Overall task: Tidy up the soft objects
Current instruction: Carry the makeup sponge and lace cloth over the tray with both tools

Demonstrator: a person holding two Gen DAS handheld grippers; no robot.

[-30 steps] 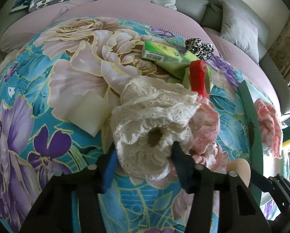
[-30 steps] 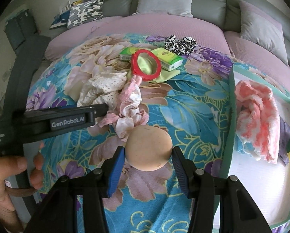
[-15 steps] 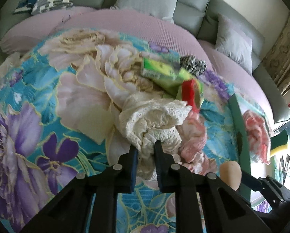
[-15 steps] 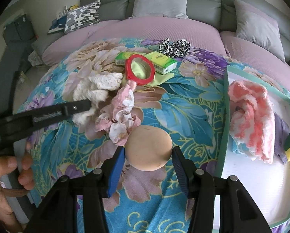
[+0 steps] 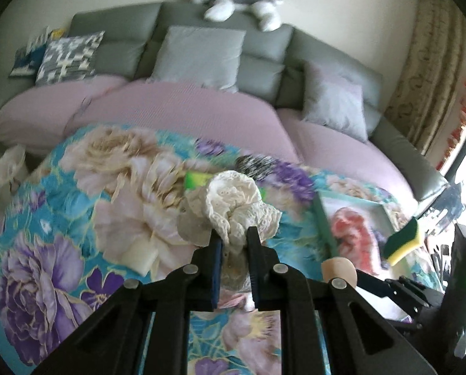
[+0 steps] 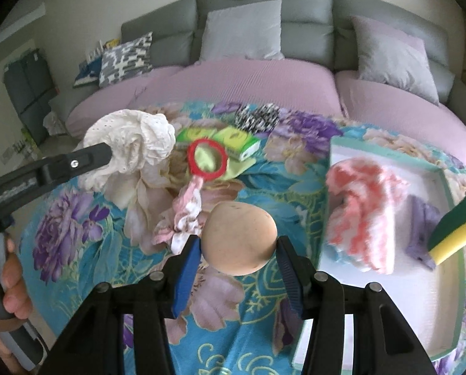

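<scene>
Clamping: left gripper (image 5: pixel 234 243) pinches white lace cloth (image 5: pixel 233 209), bunched upward | right gripper (image 6: pixel 237 250) grips tan sponge (image 6: pixel 239 237), long axis crosswise

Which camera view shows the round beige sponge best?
The right wrist view: the beige sponge sits whole between the right gripper's pads, centred and near. The left wrist view shows only a small part of the sponge, behind the left gripper's frame.

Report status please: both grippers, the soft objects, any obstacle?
Left gripper shut on cream lace cloth, lifted. Right gripper shut on beige sponge. Box to the right, path clear.
</scene>
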